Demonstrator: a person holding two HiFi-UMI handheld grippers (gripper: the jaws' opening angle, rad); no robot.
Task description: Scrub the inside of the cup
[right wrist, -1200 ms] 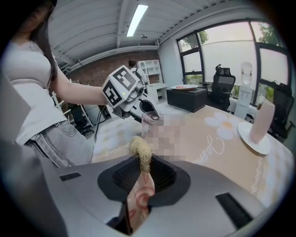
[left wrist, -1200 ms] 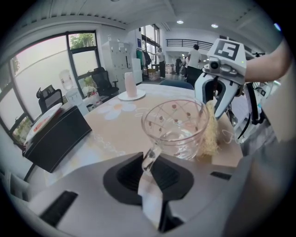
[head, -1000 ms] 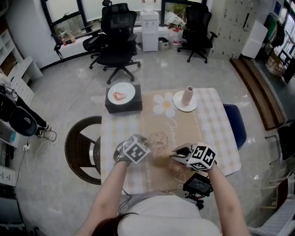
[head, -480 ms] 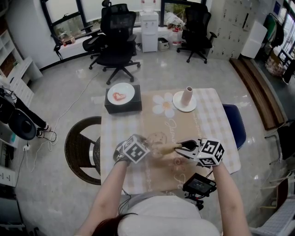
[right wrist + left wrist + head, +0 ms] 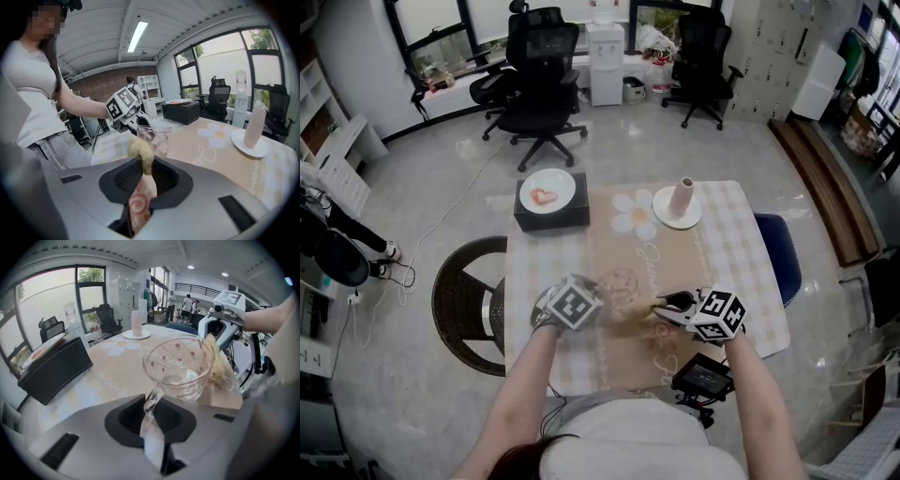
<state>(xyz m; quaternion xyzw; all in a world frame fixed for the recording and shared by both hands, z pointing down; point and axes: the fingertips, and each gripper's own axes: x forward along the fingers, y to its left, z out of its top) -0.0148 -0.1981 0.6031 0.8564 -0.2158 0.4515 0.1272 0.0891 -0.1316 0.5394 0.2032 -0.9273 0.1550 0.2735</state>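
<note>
Returning after a brief pull-out, my right hand-held gripper [image 5: 140, 187], clamped on the scrubber [image 5: 140, 149], nears the glass cup [image 5: 180, 369], which my left hand-held gripper [image 5: 152, 420] pinches by its handle: scrubbing likely continues.

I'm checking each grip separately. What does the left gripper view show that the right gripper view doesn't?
Only the left gripper view: the handle of the clear, red-dotted glass cup pinched between the jaws of the left gripper, and a look into the cup's open mouth. Only the right gripper view: the patterned handle of the tan fibrous scrubber clamped in the right gripper, plus the person's white-shirted torso. Both: the cup, the scrubber's tuft near its rim, the pale pink tumbler on a white round plate, and the black box.
</note>
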